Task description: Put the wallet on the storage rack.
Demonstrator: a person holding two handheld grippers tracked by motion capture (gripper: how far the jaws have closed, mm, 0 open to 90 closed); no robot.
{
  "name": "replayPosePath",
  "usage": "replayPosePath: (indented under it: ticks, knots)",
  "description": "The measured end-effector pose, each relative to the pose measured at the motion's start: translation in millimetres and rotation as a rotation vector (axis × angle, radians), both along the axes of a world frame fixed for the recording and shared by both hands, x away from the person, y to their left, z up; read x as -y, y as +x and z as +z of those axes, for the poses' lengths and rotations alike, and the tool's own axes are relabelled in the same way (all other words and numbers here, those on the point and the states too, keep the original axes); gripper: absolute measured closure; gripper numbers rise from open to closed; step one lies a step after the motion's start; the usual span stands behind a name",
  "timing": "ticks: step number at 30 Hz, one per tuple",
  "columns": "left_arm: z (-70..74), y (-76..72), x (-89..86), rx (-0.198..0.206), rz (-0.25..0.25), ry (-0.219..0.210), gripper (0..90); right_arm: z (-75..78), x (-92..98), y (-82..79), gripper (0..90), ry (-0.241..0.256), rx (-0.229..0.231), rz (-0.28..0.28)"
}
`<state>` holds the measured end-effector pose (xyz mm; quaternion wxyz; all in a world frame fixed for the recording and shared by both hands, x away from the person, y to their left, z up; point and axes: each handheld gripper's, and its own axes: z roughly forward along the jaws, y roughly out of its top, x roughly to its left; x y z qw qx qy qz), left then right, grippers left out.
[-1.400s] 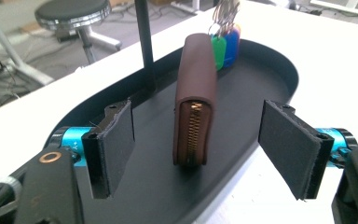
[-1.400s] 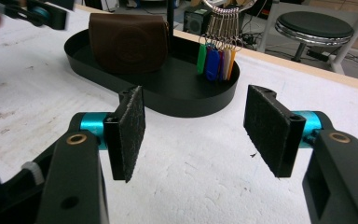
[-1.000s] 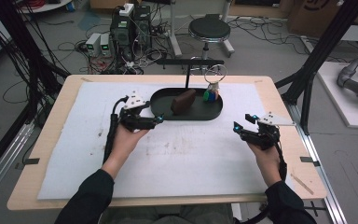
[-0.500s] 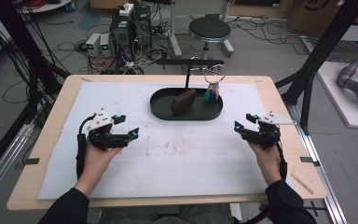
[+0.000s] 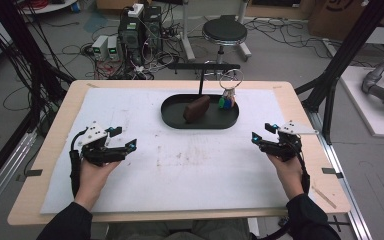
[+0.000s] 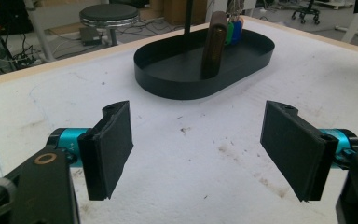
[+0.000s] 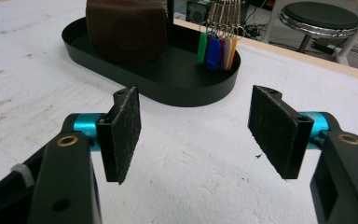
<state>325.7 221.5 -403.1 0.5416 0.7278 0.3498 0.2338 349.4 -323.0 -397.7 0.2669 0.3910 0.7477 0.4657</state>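
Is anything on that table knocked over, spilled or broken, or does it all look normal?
Nothing stands out. The brown case stands upright in the black tray, the coloured key tags hang from the stand beside it, and the white mat carries only faint smudges. Both grippers are open, off the tray.

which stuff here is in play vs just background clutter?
Likely in play:
- black oval tray
- brown pouch in it
- coloured key tags hanging from the stand's bar
- left tool, open
- right tool, open

Lying about:
- stool
- electronics boxes and cables on the floor
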Motion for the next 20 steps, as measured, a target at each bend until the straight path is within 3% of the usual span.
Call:
replayPosePath:
  ticks: [20]
  knots:
    - [-6.8, 10.0, 4.6, -0.018, -0.007, 0.022, 25.1, -2.9, 3.7, -2.4, 30.9, -0.003, -0.015, 0.005]
